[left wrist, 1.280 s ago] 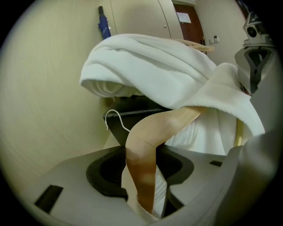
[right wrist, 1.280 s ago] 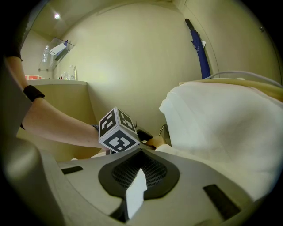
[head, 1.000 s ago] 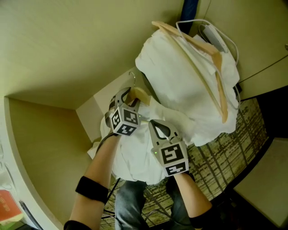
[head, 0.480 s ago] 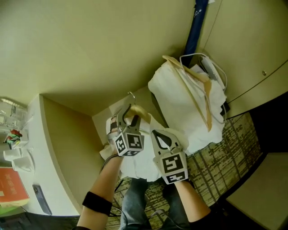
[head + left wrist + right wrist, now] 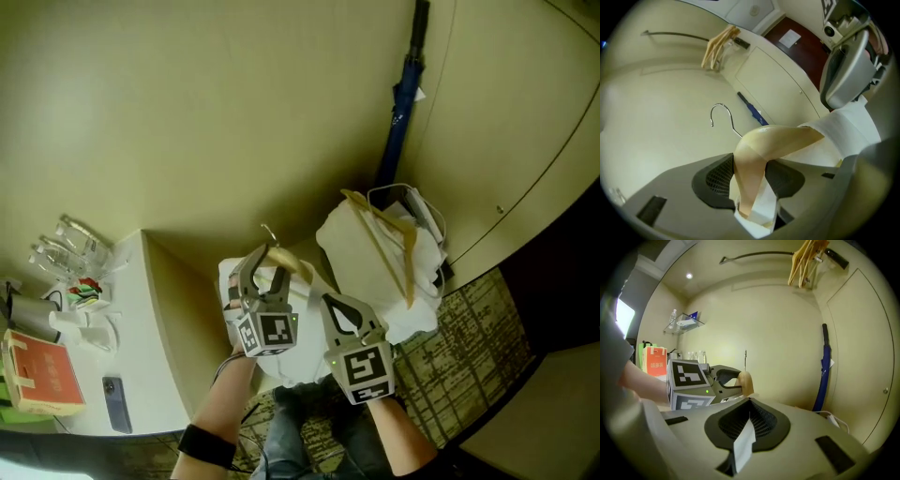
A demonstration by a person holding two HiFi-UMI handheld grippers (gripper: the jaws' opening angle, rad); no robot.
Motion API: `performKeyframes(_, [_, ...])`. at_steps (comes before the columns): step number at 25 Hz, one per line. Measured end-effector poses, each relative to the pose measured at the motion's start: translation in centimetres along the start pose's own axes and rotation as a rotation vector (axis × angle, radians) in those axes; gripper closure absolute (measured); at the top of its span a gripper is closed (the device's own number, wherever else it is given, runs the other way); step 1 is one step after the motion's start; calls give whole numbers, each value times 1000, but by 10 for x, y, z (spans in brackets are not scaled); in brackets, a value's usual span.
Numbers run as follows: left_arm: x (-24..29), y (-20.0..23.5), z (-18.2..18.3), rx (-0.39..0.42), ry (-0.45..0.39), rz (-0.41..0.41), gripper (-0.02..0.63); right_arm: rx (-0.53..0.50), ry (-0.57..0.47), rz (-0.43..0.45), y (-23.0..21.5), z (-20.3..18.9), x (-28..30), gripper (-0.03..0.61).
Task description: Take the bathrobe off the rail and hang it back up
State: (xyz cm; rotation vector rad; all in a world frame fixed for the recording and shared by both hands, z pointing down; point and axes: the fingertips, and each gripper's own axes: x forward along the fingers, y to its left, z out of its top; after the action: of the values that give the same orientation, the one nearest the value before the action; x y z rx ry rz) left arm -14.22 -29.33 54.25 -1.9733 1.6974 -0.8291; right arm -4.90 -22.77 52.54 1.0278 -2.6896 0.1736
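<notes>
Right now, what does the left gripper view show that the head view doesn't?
Left gripper view only: the thin metal rail up on the wall, spare wooden hangers bunched on it, and a dark red door.
Head view only: the white counter with an orange box, and the patterned carpet.
Both: the left gripper clamped on the pale wooden hanger, the white bathrobe, and the blue umbrella.

A white counter (image 5: pixel 150 323) at the left carries a red-orange cardboard box (image 5: pixel 42 373) and a dark slim device (image 5: pixel 112 403) near, white cups (image 5: pixel 80 323) mid-way, and clear glasses (image 5: pixel 70 242) far. A patterned carpet floor (image 5: pixel 473 323) lies to the right.
</notes>
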Motion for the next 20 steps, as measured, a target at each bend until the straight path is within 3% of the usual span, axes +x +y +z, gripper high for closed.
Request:
performKeyframes(4, [-16, 64, 88, -12, -96, 78, 411, -62, -113, -30, 4, 79, -32, 558])
performKeyframes(12, [-33, 163, 226, 28, -255, 168, 411, -169, -310, -67, 5, 229, -84, 558])
performKeyframes(20, [-47, 232, 357, 35, -414, 209, 411, -292, -452, -111, 12, 335, -131, 558])
